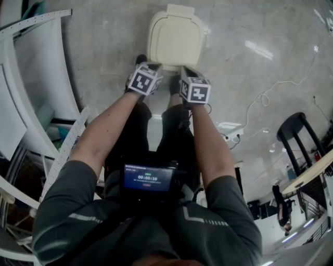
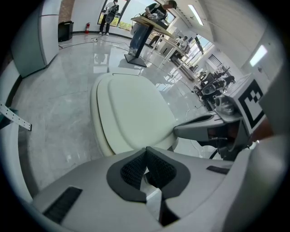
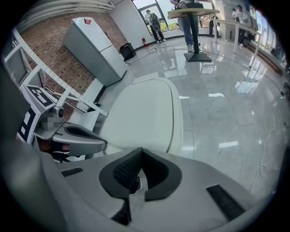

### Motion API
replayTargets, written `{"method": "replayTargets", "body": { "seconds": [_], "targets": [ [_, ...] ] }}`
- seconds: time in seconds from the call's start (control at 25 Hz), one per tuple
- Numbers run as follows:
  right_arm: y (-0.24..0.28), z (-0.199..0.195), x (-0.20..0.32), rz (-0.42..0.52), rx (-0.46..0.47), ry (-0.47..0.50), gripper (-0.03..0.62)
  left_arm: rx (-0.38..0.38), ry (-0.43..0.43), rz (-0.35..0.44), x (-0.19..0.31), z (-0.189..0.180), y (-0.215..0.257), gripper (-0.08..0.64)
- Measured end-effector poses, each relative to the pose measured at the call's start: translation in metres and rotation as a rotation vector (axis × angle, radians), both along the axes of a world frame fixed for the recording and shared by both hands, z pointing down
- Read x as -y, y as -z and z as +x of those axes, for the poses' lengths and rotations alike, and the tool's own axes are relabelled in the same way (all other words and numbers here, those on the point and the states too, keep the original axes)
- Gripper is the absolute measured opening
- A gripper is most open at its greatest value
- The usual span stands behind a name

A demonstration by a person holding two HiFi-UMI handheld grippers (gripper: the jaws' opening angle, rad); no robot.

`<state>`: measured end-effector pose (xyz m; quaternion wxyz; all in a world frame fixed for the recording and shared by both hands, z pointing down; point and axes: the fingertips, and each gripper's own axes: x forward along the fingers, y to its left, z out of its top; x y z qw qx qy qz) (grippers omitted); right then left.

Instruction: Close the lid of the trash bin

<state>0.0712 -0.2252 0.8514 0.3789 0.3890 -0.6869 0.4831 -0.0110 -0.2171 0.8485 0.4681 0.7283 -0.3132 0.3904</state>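
The cream trash bin (image 1: 175, 39) stands on the grey floor just ahead of me, its lid lying flat on top. My left gripper (image 1: 150, 68) and right gripper (image 1: 185, 71) hang side by side at the bin's near edge, above it. In the left gripper view the lid (image 2: 131, 113) fills the middle and my left gripper (image 2: 146, 156) has its dark pads pressed together on nothing. The right gripper view shows the lid (image 3: 147, 113) too, with my right gripper (image 3: 141, 156) shut and empty. Whether either touches the lid I cannot tell.
A white slotted rack (image 1: 31, 78) stands close on the left. A black stool (image 1: 296, 130), a white cable (image 1: 260, 101) and a power strip (image 1: 231, 136) lie to the right. A grey cabinet (image 3: 95, 45) stands by the brick wall; people stand at a far table (image 3: 192, 13).
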Motion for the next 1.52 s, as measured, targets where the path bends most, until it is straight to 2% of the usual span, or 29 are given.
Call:
{"method": "replayTargets", "body": {
  "seconds": [0.72, 0.96, 1.08, 1.2, 1.36, 1.52],
  "targets": [
    [-0.009, 0.001, -0.002, 0.012, -0.022, -0.052, 0.011, 0.013, 0.004, -0.019, -0.005, 0.000, -0.011, -0.003],
    [-0.008, 0.001, -0.001, -0.019, -0.018, -0.050, 0.011, -0.016, 0.045, -0.038, -0.002, 0.001, -0.007, -0.003],
    [-0.006, 0.004, 0.004, -0.008, -0.023, -0.038, 0.011, -0.008, 0.021, -0.009, 0.003, 0.003, -0.002, -0.003],
    [0.006, 0.004, 0.016, 0.026, 0.011, -0.060, 0.011, 0.009, -0.024, 0.037, 0.009, 0.002, 0.008, -0.003],
    [0.028, 0.007, 0.030, 0.081, 0.019, -0.041, 0.011, -0.003, -0.002, 0.080, 0.021, -0.001, 0.033, -0.003],
    [0.071, 0.002, 0.059, 0.178, 0.055, -0.019, 0.011, -0.002, 0.044, 0.134, 0.047, -0.011, 0.066, -0.003]
  ]
}}
